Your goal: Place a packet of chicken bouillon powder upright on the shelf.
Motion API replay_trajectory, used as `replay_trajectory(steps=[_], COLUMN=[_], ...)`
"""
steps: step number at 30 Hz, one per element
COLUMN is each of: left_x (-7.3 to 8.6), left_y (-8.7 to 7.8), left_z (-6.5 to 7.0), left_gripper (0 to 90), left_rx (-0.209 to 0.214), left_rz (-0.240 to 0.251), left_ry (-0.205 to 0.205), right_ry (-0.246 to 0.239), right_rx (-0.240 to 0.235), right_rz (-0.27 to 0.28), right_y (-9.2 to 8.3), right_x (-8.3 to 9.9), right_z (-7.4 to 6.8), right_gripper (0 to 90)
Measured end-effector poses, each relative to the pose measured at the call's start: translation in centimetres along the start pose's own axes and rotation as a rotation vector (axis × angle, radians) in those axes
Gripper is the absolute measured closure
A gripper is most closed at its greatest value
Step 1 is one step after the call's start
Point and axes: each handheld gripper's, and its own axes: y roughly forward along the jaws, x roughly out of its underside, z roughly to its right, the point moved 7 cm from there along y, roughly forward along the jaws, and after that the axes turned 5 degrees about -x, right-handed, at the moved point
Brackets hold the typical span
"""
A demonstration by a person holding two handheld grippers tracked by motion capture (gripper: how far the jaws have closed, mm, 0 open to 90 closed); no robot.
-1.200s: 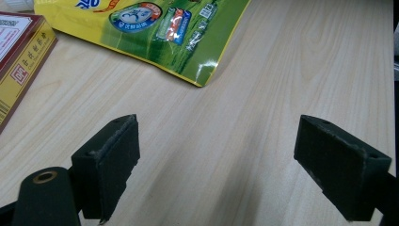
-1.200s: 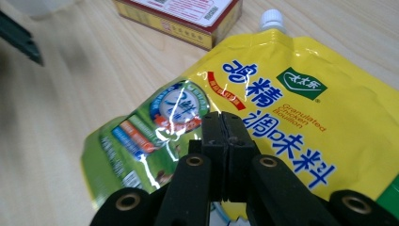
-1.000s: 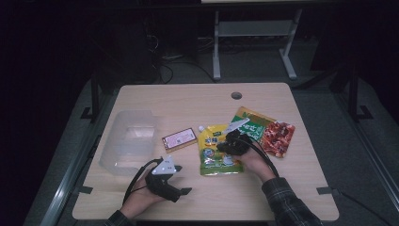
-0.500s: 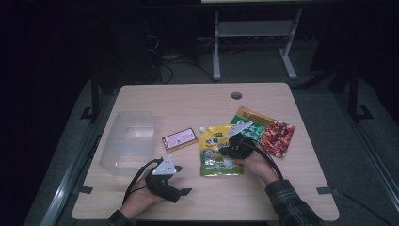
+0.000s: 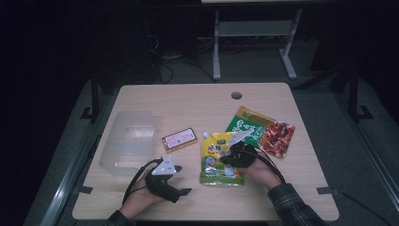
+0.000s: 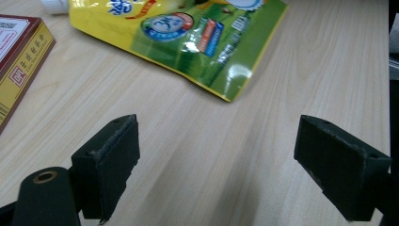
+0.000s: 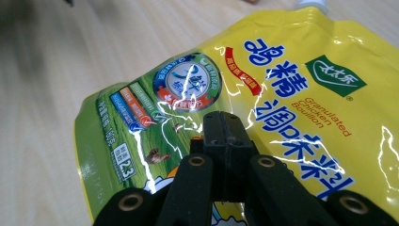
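At centre frame the right tongs [image 5: 234,154], pressed together with nothing between them, hover over the yellow pouch [image 5: 217,160] lying flat on the surface [image 5: 188,99], while the left tongs [image 5: 181,192] stand apart at lower left.

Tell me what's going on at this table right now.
A person holds a gripper in each hand. The right gripper, jaws shut together, rests on top of a yellow bouillon pouch lying flat on the table. The left gripper sits open near the table's front edge, holding nothing. A small box, a clear container and another snack bag lie nearby.
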Motion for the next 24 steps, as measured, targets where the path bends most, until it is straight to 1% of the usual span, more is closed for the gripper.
replay_trajectory(steps=[1,4,6,8,11,12,14,15,16,18,19,20,21,22,23,24], left_x=[0.0,0.0,0.0,0.0,0.0,0.0,-0.1,-0.1,-0.1,-0.1,-0.1,-0.1,-0.1,-0.1,-0.1,-0.1], left_y=[0.0,0.1,0.1,0.1,0.1,0.1,0.1,0.1,0.1,0.2,0.2,0.2,0.2,0.2,0.2,0.2], left_z=[0.0,0.0,0.0,0.0,0.1,0.1,0.1,0.1,0.2,0.2,0.2,0.2,0.2,0.2,0.2,0.2], left_gripper=[14.1,14.1,14.1,14.1,14.1,14.1,14.1,14.1,14.1,14.1,14.1,14.1,14.1,14.1,14.1,14.1], left_rx=[0.000,-0.001,-0.001,-0.002,-0.002,-0.001,0.001,0.002,0.003,0.005,0.005,0.006,0.005,0.006,0.006,0.007], left_rz=[0.003,0.009,0.009,0.007,0.005,0.005,0.005,0.004,0.006,0.005,0.005,0.003,0.001,0.000,-0.001,-0.001], left_ry=[0.000,0.002,0.003,0.003,0.004,0.006,0.009,0.011,0.013,0.011,0.011,0.015,0.015,0.016,0.016,0.017], right_ry=[0.006,-0.009,-0.014,-0.012,-0.024,-0.020,-0.023,-0.022,-0.010,0.003,0.010,0.019,0.029,0.043,0.055,0.052], right_rx=[-0.004,-0.008,-0.012,-0.029,-0.038,-0.039,-0.043,-0.035,-0.024,0.006,0.040,0.060,0.084,0.097,0.101,0.113], right_rz=[-0.004,-0.020,-0.020,-0.022,-0.032,-0.032,-0.026,-0.020,-0.012,0.010,0.011,0.012,0.015,0.022,0.012,-0.017], right_y=[-0.1,-0.4,-0.5,-0.6,-0.9,-0.9,-1.0,-1.2,-1.4,-1.9,-2.2,-2.3,-2.5,-2.5,-2.4,-2.2], right_x=[0.2,0.6,0.9,1.3,1.7,1.8,1.8,1.7,1.5,1.1,0.9,0.8,0.8,0.9,1.1,1.5], right_z=[-0.3,-1.0,-1.5,-2.2,-2.7,-2.9,-2.8,-2.5,-2.1,-1.0,-0.1,0.5,1.4,2.1,2.7,3.1], right_gripper=[90.0,90.0,90.0,90.0,90.0,90.0,90.0,90.0,90.0,90.0,90.0,90.0,90.0,90.0,90.0,90.0])
